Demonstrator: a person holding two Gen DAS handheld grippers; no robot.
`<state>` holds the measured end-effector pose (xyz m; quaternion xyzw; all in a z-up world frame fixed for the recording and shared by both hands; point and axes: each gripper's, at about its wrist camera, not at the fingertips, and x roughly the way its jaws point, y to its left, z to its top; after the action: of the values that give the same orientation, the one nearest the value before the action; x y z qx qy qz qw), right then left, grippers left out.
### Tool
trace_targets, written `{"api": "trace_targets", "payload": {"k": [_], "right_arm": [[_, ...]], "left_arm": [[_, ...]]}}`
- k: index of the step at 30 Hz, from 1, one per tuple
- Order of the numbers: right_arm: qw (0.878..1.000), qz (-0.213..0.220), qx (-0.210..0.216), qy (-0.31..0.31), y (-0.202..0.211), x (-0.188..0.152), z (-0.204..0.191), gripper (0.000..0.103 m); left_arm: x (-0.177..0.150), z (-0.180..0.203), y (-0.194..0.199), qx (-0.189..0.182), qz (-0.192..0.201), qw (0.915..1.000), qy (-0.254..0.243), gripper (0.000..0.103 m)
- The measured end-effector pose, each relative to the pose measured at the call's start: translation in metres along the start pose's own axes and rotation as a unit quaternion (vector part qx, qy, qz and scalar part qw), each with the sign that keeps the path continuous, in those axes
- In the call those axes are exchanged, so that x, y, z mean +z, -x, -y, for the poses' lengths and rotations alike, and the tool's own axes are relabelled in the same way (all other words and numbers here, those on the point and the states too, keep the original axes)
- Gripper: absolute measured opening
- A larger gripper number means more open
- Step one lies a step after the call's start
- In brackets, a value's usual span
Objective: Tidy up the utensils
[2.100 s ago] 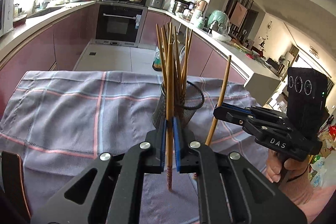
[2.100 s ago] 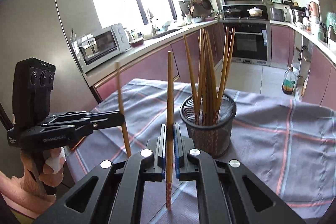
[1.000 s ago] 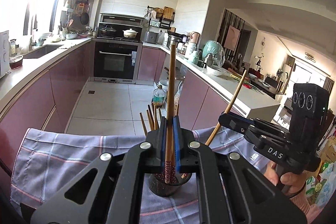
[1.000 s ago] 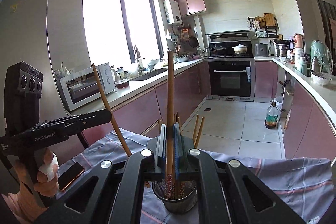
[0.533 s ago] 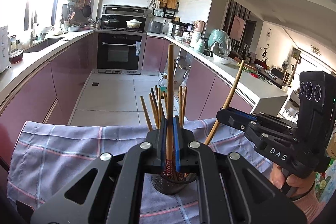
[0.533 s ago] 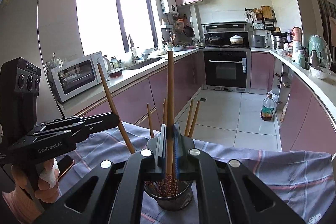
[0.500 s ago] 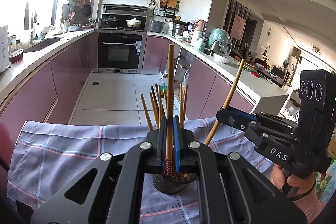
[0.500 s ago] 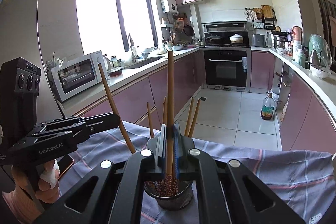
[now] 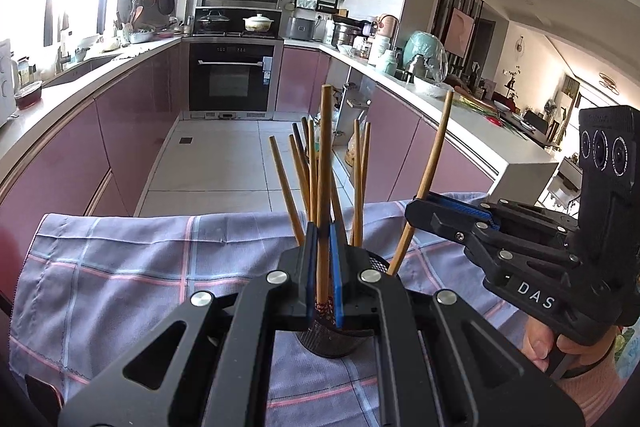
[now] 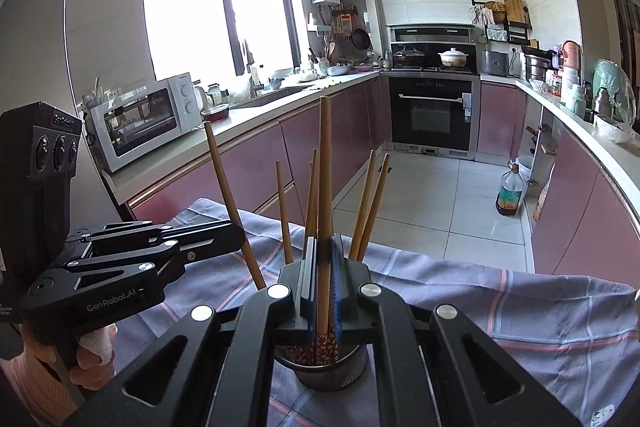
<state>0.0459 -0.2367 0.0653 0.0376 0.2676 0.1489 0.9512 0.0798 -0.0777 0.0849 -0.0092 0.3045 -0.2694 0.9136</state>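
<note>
The left tool (image 9: 323,267) is closed on a chopstick (image 9: 325,163); the stick stands almost straight up between the blue pads (image 9: 335,279); its patterned low end is down at the mouth of the cup (image 9: 332,341). The cup is a dark mesh one; it stands on the worktop, on a purple checked cloth (image 9: 120,267); more sticks (image 9: 298,183) stand in it and lean out like a fan. Right of the cup, the right tool (image 9: 416,211) comes in from the side; a hand (image 9: 560,347) holds its grip; it is closed on a second stick (image 9: 434,163); that stick leans, with its low end at the cup's rim.

In the right tool's own view, the left tool (image 10: 240,233) is on the left side, held by a hand (image 10: 92,359); its stick (image 10: 230,199) leans toward the cup (image 10: 320,367). In the middle, the right tool (image 10: 323,291) grips its stick (image 10: 324,179) upright; the flowery low end sits inside the cup, among other flowery ends. The loose sticks (image 10: 370,203) poke up behind the tool. The cloth (image 10: 520,307) spreads out to the right, over the worktop. Behind it are the kitchen floor (image 10: 432,195) and an oven (image 10: 430,111).
</note>
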Motion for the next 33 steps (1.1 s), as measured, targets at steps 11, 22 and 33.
{"api": "trace_targets", "payload": {"k": [11,22,33], "right_arm": [[0.999,-0.033,-0.005,-0.018,-0.026,-0.007,0.01,0.008],[0.999,-0.041,-0.01,-0.019,-0.031,-0.023,0.01,0.029],[0.997,0.009,-0.076,-0.012,0.001,-0.059,-0.005,0.088]], "left_arm": [[-0.018,-0.019,-0.043,0.02,-0.038,0.9991,0.007,0.013],[-0.041,-0.033,-0.037,0.039,-0.015,0.999,0.018,0.053],[-0.07,-0.042,0.003,0.118,0.057,0.9914,0.005,0.098]]}}
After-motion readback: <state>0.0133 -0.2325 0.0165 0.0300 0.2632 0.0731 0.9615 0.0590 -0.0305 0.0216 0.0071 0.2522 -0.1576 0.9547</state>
